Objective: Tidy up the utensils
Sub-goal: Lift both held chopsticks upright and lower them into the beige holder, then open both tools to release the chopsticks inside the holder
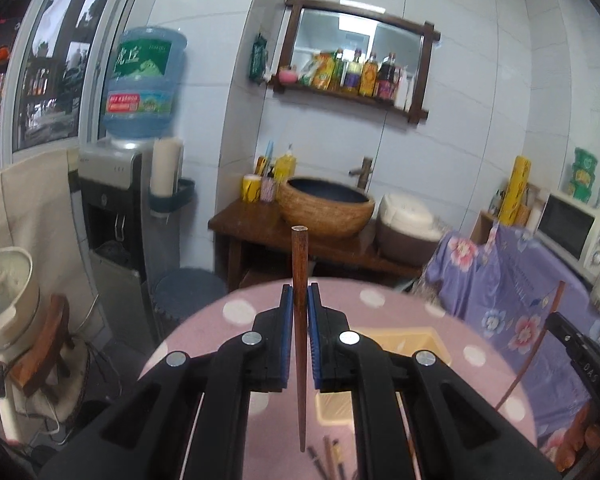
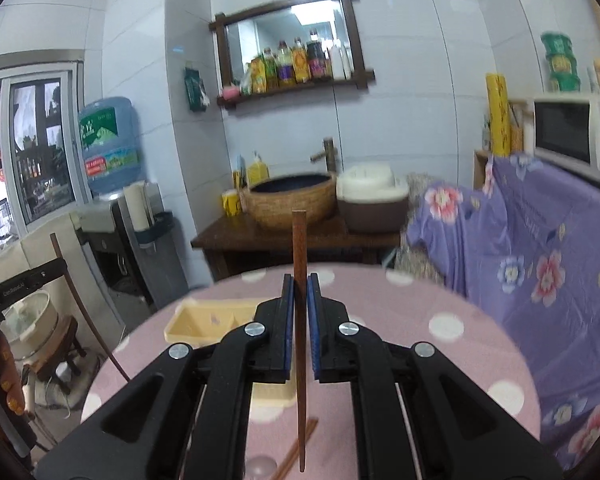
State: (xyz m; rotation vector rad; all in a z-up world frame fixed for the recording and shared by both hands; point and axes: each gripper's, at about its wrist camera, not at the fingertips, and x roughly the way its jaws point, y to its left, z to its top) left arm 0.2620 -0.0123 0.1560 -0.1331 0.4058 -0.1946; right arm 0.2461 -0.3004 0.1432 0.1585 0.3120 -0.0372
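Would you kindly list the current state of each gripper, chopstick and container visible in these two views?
Left gripper: shut on a dark brown wooden chopstick, held upright.
Right gripper: shut on a second brown wooden chopstick, held upright.
Pale yellow plastic tray: resting on the pink polka-dot tablecloth; the visible compartment looks empty.
Loose chopsticks: lying flat on the tablecloth.
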